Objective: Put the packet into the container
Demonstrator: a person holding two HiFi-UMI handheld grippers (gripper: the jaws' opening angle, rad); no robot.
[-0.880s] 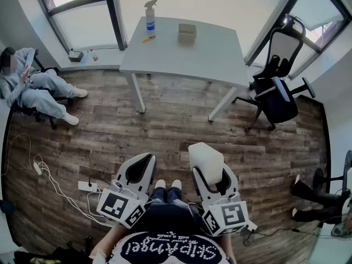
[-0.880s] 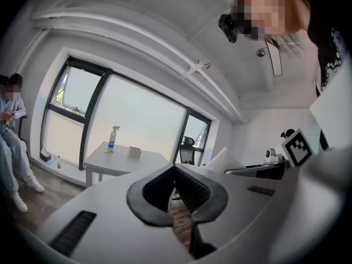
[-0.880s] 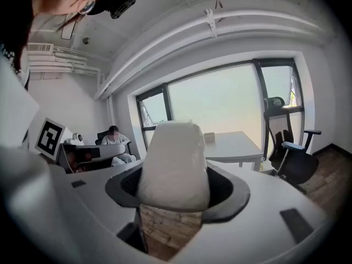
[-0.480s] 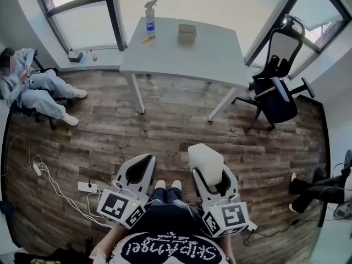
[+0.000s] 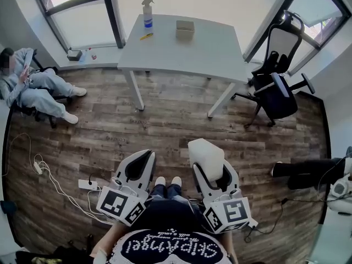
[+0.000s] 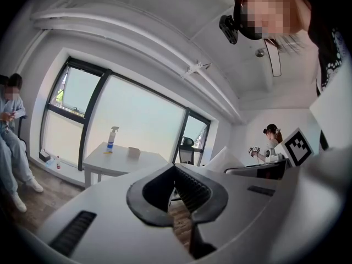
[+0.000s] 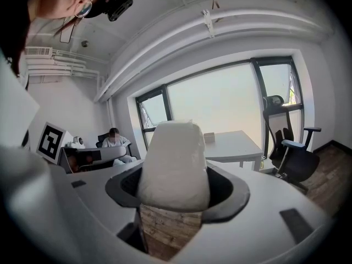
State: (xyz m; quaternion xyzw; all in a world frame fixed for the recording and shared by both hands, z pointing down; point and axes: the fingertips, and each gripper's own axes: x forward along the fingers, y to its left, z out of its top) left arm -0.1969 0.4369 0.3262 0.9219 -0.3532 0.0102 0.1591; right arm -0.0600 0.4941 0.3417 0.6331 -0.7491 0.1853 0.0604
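A white puffy packet [image 5: 205, 153] stands up between the jaws of my right gripper [image 5: 213, 170], which is shut on its lower part. In the right gripper view the packet [image 7: 175, 164] fills the middle and hides the far side of the gripper [image 7: 176, 190]. My left gripper [image 5: 141, 157] hangs beside it, over the wooden floor, shut and with nothing in it; its tips meet in the left gripper view [image 6: 176, 168]. The container, a small tan box [image 5: 185, 29], sits on the far white table [image 5: 214, 51], well away from both grippers.
A spray bottle [image 5: 147, 14] and a yellow pen [image 5: 146, 36] lie on the table's left part. Office chairs [image 5: 278, 89] stand at its right. A person sits at the left wall [image 5: 33, 87]. Cables and a power strip [image 5: 88, 185] lie on the floor at left; someone's legs [image 5: 308, 169] stretch in at right.
Both grippers keep their places, the packet still held. The legs at the right edge have stretched further into view. The table sits slightly higher in the picture.
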